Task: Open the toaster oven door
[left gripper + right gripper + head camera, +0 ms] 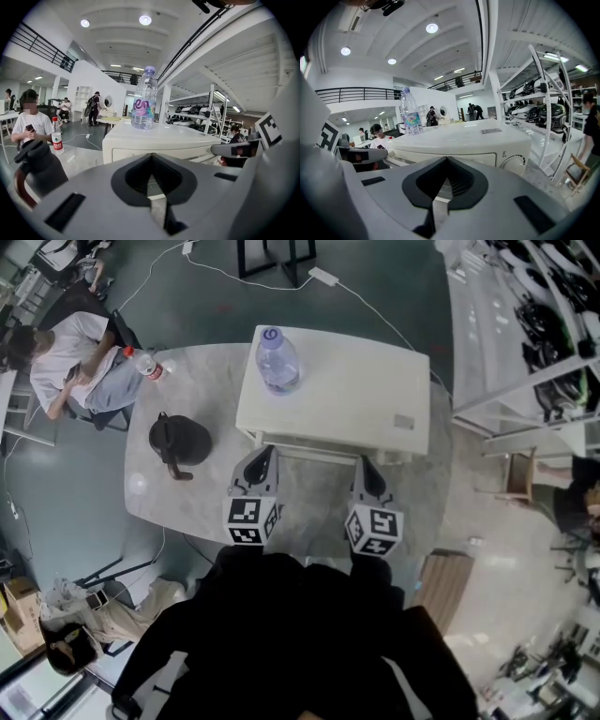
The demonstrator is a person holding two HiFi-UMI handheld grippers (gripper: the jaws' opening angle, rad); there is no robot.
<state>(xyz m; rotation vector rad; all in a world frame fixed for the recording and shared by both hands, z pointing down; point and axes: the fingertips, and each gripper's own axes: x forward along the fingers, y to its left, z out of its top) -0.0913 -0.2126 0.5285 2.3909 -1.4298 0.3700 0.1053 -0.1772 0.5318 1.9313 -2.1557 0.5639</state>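
The toaster oven (pixel 347 399) sits at the tabletop's (pixel 178 498) far right edge. The left gripper (pixel 266 454) and right gripper (pixel 367 465) hang just before its door, jaws together and empty. The hinged door probably swings stiffly, so grip the smooth handle (pixel 314 454) firmly.

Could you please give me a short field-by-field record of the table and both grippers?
Table: pale marble top
Toaster oven: cream, on the table, front toward the person
On the oven: clear water bottle, upright
Left of the oven: black jug
Far-left edge: small red-capped bottle, upright
Left gripper: jaws together, tip at the oven's front
Right gripper: jaws together, tip at the oven's front
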